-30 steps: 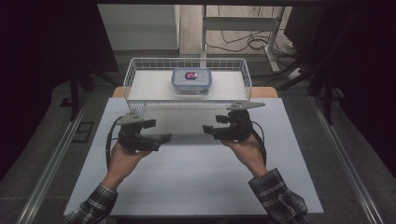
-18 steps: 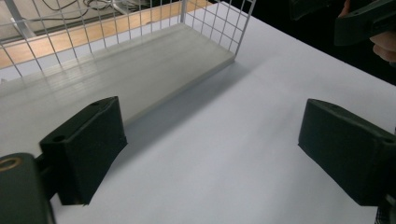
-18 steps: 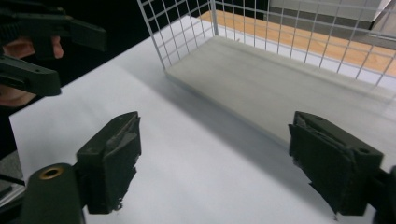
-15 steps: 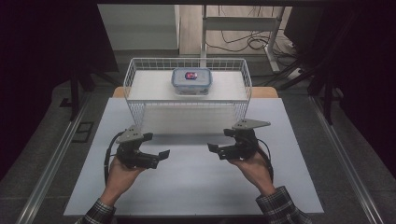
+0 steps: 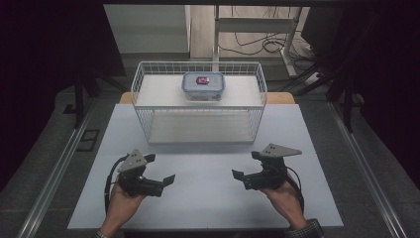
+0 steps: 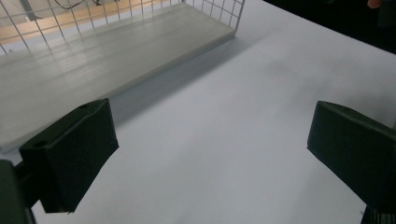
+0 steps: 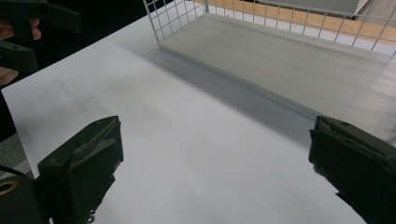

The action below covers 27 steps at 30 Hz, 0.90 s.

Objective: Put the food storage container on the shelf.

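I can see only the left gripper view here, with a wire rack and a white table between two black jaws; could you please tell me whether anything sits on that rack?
Observer: Yes, a lidded plastic container stands on the upper shelf of the wire rack, near the middle.
Operator: Thank you. Where is the right gripper?
Observer: In the high view the right gripper is over the white table, in front of the rack's right end and apart from it.
Operator: Does it hold anything?
Observer: No, its jaws stand wide apart with bare table between them; the left gripper is also open and empty.
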Each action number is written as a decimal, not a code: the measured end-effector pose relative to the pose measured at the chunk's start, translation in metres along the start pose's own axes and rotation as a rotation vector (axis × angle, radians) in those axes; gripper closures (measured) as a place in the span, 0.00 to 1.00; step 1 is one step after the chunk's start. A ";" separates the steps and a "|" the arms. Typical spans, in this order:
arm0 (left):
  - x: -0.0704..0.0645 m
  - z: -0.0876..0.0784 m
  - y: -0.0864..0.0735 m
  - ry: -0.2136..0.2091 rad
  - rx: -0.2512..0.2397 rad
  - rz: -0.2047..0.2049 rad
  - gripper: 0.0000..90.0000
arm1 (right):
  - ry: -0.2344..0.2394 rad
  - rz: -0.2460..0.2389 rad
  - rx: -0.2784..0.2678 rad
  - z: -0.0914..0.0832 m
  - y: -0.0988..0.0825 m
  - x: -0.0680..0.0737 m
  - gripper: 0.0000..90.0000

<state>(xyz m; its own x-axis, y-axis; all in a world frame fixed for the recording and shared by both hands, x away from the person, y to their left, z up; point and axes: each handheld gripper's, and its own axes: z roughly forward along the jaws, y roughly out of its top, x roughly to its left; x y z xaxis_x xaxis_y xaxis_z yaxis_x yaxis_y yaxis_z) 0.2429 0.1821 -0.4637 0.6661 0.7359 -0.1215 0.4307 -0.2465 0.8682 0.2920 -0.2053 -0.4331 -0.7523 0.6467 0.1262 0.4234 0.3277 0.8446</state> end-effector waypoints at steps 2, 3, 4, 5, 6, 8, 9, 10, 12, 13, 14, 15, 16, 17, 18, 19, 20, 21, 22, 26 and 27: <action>-0.002 -0.002 -0.007 0.012 0.003 0.004 0.01 | -0.010 -0.005 -0.002 -0.004 -0.006 0.001 0.01; -0.002 -0.003 -0.011 0.015 0.006 0.004 0.01 | -0.018 -0.010 -0.004 -0.006 -0.009 0.001 0.00; -0.003 -0.004 -0.015 0.022 0.008 0.002 0.00 | -0.028 -0.014 -0.006 -0.008 -0.013 0.002 0.00; -0.003 -0.005 -0.018 0.027 0.008 -0.001 0.00 | -0.036 -0.018 -0.006 -0.010 -0.017 0.003 0.00; -0.004 -0.007 -0.022 0.030 0.011 -0.001 0.00 | -0.046 -0.022 -0.002 -0.011 -0.021 0.003 0.00; -0.004 -0.010 -0.028 0.056 0.019 0.007 0.00 | -0.060 -0.029 -0.001 -0.015 -0.029 0.004 0.00; -0.005 -0.012 -0.032 0.068 0.020 0.009 0.00 | -0.067 -0.030 -0.001 -0.016 -0.033 0.005 0.00; -0.005 -0.014 -0.036 0.077 0.021 0.014 0.00 | -0.068 -0.028 -0.003 -0.017 -0.037 0.005 0.00; -0.006 -0.016 -0.044 0.102 0.028 0.024 0.00 | -0.067 -0.024 -0.002 -0.018 -0.047 0.005 0.00; -0.006 -0.017 -0.048 0.112 0.034 0.027 0.00 | -0.074 -0.027 0.003 -0.019 -0.051 0.005 0.00; -0.006 -0.017 -0.053 0.118 0.042 0.025 0.00 | -0.085 -0.032 0.007 -0.018 -0.056 0.005 0.00; -0.005 -0.017 -0.058 0.124 0.052 0.021 0.00 | -0.094 -0.033 0.013 -0.018 -0.061 0.005 0.00; -0.004 -0.016 -0.063 0.131 0.065 0.019 0.00 | -0.095 -0.031 0.020 -0.017 -0.066 0.004 0.00; -0.003 -0.015 -0.069 0.142 0.082 0.017 0.00 | -0.099 -0.025 0.035 -0.016 -0.071 0.003 0.00; -0.002 -0.014 -0.074 0.153 0.102 0.018 0.00 | -0.104 -0.022 0.049 -0.014 -0.076 0.002 0.00; -0.001 -0.013 -0.079 0.162 0.121 0.017 0.00 | -0.108 -0.019 0.067 -0.013 -0.081 0.001 0.00; 0.001 -0.012 -0.083 0.166 0.140 0.012 0.00 | -0.117 -0.017 0.085 -0.011 -0.085 0.000 0.00; 0.003 -0.011 -0.085 0.162 0.158 0.001 0.00 | -0.126 -0.017 0.098 -0.010 -0.088 -0.001 0.00; 0.005 -0.010 -0.087 0.156 0.167 -0.017 0.00 | -0.130 -0.012 0.117 -0.009 -0.090 -0.002 0.00; 0.007 -0.010 -0.088 0.161 0.172 -0.031 0.00 | -0.138 0.006 0.140 -0.007 -0.092 -0.003 0.00; 0.007 -0.009 -0.088 0.163 0.186 -0.028 0.00 | -0.138 0.003 0.148 -0.007 -0.093 -0.003 0.00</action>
<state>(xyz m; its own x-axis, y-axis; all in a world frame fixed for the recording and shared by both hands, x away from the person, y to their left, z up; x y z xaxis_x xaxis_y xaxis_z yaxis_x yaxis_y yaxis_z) 0.2040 0.2145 -0.5367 0.5519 0.8323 -0.0517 0.5620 -0.3255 0.7604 0.2515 -0.2428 -0.5085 -0.6786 0.7330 0.0473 0.5030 0.4168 0.7571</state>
